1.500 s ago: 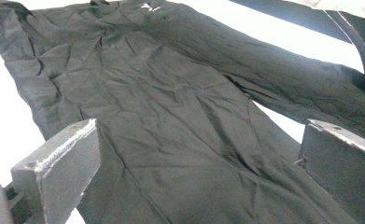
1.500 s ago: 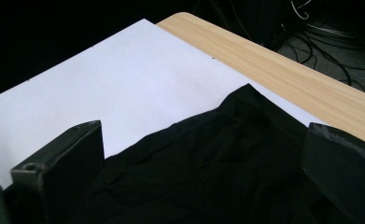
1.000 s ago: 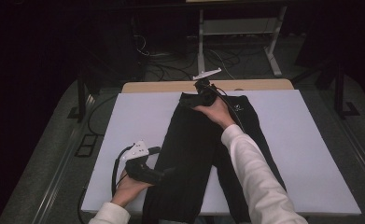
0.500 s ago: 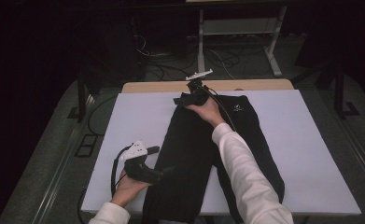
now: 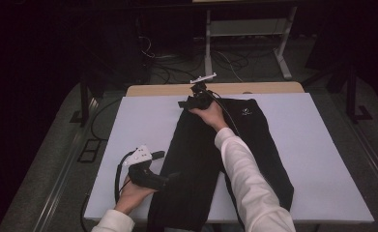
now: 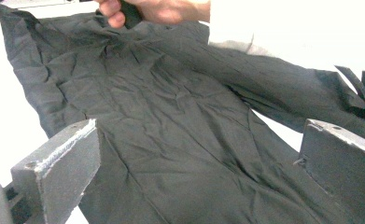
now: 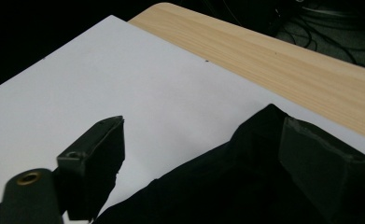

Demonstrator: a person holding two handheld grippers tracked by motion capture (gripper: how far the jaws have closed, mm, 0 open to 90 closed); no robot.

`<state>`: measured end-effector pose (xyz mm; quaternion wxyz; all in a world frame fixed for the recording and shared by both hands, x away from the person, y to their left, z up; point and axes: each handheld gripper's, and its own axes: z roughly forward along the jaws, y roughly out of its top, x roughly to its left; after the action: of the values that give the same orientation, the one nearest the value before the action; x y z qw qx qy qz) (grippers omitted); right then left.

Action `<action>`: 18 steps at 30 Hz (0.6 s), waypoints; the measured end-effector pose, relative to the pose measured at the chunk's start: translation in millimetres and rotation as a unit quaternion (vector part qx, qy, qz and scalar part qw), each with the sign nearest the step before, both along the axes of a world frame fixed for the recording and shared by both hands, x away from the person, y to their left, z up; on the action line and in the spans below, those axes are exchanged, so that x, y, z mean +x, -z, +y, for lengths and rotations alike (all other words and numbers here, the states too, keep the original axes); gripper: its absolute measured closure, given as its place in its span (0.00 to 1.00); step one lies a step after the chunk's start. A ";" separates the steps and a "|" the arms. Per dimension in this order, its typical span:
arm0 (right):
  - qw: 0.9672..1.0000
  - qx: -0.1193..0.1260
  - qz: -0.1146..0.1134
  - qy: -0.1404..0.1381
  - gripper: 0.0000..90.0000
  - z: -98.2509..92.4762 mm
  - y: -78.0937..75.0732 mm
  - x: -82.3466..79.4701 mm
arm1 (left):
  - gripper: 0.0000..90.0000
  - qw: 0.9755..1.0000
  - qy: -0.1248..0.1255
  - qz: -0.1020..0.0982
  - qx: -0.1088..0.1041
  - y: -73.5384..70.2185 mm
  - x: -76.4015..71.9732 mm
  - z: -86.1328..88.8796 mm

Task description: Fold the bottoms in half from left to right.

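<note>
On the white sheet [image 5: 317,159]: one black garment [image 5: 210,159], two grippers — right gripper [image 7: 201,154] closing around its far corner, left gripper [image 6: 194,163] spread over its near part.

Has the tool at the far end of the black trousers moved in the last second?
Yes. The right tool has slid left along the wooden table edge toward the trousers' far-left corner, its jaws closing somewhat, the corner between them.
</note>
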<state>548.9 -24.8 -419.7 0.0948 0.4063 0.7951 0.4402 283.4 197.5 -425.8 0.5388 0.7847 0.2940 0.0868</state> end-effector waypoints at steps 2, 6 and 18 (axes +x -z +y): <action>1.000 -0.005 0.005 0.008 0.19 -0.3 3.8 1.2 | 0.00 1.000 0.000 0.001 0.001 0.2 0.1 -0.1; 0.999 -0.024 0.015 0.015 0.25 1.3 11.3 2.7 | 0.00 1.000 -0.001 0.000 0.000 -0.1 0.4 0.2; 0.998 -0.036 0.034 0.038 0.56 5.7 21.4 5.5 | 0.00 1.000 -0.004 -0.001 -0.005 -0.5 1.1 1.6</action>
<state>554.4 -19.1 -441.1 0.0992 0.4472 0.7971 0.3935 284.4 199.1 -425.3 0.5428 0.7806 0.2971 0.0879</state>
